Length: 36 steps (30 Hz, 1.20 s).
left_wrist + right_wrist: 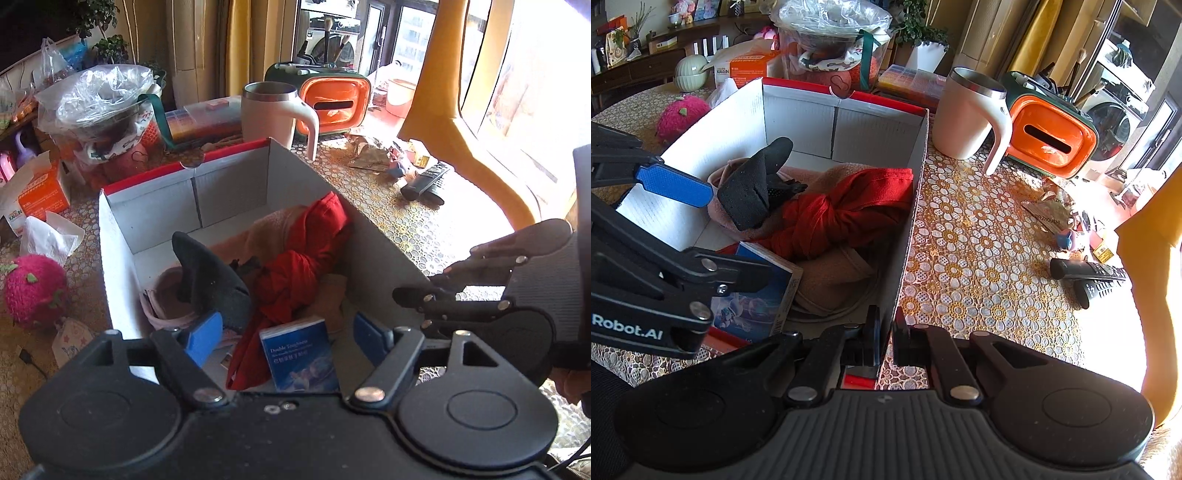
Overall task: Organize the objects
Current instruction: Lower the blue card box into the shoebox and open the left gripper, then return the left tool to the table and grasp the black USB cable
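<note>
A cardboard box (229, 184) with white walls and a red rim stands on the lace tablecloth. Inside lie a knotted red cloth (303, 266), a black wedge-shaped thing (214, 277), beige-pink fabric (269, 229) and a small blue booklet-like pack (299, 354). My left gripper (286, 338) hangs open above the box's near end. Its blue pads (205, 336) stand wide on either side of the blue pack (753, 306) and touch nothing. My right gripper (886, 332) is shut on the box's near right wall (908, 251), at the corner.
Behind the box stand a white mug (273, 110), an orange tissue holder (334, 105) and a plastic-wrapped basket (103, 110). Two remotes (1089, 275) and wrappers lie to the right. A pink plush (35, 291) and an orange carton (40, 195) sit to the left.
</note>
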Each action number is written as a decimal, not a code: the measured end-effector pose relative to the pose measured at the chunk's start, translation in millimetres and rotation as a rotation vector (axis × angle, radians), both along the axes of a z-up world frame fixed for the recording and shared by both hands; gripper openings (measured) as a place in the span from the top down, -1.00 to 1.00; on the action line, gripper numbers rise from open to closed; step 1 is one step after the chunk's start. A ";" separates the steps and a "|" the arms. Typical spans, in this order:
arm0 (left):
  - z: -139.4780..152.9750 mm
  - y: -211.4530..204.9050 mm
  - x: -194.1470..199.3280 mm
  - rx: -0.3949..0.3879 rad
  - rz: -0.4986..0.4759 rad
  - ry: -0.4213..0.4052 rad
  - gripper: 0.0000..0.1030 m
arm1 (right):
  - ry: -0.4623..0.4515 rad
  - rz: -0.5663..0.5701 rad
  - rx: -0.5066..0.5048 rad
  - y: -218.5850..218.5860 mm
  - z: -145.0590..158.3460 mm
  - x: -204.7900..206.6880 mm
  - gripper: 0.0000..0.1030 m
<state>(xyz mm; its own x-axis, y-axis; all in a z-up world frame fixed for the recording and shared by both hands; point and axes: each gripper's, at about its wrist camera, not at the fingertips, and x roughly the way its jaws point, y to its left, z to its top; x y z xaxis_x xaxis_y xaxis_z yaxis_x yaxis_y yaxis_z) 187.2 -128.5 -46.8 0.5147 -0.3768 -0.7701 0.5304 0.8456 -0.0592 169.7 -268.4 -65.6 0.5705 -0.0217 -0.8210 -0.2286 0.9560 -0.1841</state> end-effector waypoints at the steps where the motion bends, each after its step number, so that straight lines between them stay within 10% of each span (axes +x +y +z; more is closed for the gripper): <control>1: 3.0 3.0 -2.4 -0.004 0.004 -0.009 -0.53 | 0.000 0.000 0.000 0.2 0.0 0.1 0.87; 21: 40.9 113.9 -27.6 -0.109 0.241 -0.171 -0.88 | -0.001 0.000 0.000 0.4 -0.6 -1.1 0.86; 36: 14.5 182.1 -28.1 -0.086 0.412 -0.157 -0.97 | -0.001 0.000 0.000 0.4 -0.8 -1.3 0.86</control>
<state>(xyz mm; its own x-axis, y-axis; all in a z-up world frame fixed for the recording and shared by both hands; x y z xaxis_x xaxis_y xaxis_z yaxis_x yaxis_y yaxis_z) 159.1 53.5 -32.2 0.7438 -0.1753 -0.6450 0.1586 0.9837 -0.0845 168.3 -268.0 -66.4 0.5718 -0.0216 -0.8201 -0.2284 0.9560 -0.1844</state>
